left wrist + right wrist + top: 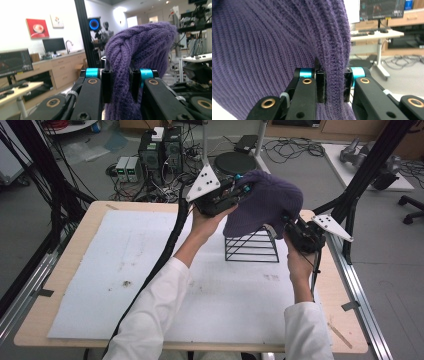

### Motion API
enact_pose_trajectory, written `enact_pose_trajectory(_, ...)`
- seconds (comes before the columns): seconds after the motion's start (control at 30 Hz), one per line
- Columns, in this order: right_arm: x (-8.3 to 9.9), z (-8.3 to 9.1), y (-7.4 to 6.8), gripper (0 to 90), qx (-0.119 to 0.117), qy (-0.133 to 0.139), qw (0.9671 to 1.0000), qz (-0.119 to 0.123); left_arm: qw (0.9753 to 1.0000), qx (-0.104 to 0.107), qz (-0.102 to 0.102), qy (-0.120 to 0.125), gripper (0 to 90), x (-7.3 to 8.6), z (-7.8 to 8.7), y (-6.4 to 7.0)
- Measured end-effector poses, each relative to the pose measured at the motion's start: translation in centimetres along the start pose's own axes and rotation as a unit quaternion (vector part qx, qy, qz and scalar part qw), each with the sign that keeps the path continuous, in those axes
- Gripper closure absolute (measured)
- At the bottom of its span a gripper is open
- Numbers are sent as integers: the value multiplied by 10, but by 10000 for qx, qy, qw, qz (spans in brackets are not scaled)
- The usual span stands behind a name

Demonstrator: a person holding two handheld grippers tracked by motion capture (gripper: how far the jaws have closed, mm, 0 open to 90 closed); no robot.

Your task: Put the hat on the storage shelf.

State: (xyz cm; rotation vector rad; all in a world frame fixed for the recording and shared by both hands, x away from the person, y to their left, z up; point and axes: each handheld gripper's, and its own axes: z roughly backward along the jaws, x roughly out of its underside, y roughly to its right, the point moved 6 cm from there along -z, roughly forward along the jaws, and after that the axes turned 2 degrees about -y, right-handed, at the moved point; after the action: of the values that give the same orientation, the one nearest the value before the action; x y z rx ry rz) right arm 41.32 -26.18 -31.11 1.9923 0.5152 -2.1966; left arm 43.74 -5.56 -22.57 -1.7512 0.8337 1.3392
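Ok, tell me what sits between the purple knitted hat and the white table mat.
In the high view, a black wire rack stands on the white table mat, with the purple knitted hat draped over its top.

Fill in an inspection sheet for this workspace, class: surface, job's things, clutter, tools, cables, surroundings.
Surface: wooden table under a white mat with faint dark smudges.
Job's things: purple knitted hat held over a black wire rack.
Clutter: nothing seen.
Tools: left tool and right tool each clamp a fold of the hat.
Cables: black cable trails from the left tool across the mat.
Surroundings: computer boxes and loose wires on the floor beyond.
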Motion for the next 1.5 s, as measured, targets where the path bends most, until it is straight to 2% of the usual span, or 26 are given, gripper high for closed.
enact_pose_trajectory(0.13,14,-3,6,809,101,-253,9996,-73,9996,-90,-72,-263,788,17,-1,5)
enact_pose_trajectory(0.3,34,-5,12,809,139,-409,9990,-62,9993,-73,5,-369,789,35,-2,14)
enact_pose_trajectory(0.57,55,-7,20,807,124,-617,9978,-221,9985,-56,102,-537,788,55,-3,22)
enact_pose_trajectory(0.8,63,-13,23,802,147,-818,9965,-125,9977,-112,173,-639,788,63,-2,27)
enact_pose_trajectory(0.9,66,-16,23,801,209,-901,9957,-51,9973,-166,92,-712,788,68,-1,30)
enact_pose_trajectory(1.17,72,-20,25,800,286,-1083,9937,-54,9964,-235,90,-811,789,77,1,33)
enact_pose_trajectory(1.33,78,-22,25,796,467,-1296,9904,96,9950,-198,200,-961,788,86,0,38)
enact_pose_trajectory(1.5,82,-24,24,796,494,-1433,9884,140,9939,-261,288,-1028,788,92,3,38)
